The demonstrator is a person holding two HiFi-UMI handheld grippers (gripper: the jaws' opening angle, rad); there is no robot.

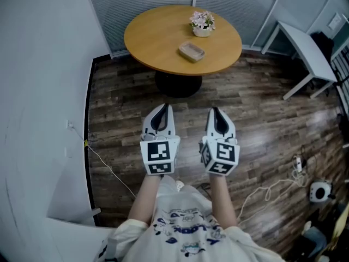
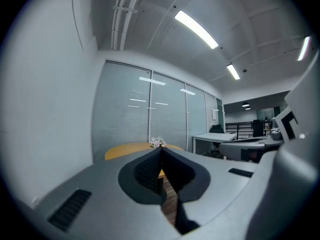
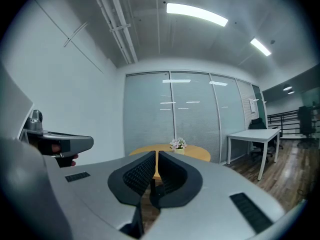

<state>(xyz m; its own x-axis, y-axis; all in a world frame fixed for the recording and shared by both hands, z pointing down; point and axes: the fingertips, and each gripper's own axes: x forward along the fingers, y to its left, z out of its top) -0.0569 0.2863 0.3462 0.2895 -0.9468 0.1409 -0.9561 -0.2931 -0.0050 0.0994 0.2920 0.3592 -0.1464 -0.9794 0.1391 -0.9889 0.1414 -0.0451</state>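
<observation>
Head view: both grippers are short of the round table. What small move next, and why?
Probably step toward the round table: the left gripper and right gripper are shut and empty over the floor, with the tray and flower pot ahead.

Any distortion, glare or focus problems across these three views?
Head view: wide-angle bend at the edges, soft sheen on the wood floor, round table in focus. Left gripper view: strong fisheye with dark corners, ceiling light strip blown out, left gripper close and slightly soft. Right gripper view: same fisheye and dark corners, light reflections on the glass wall.
</observation>
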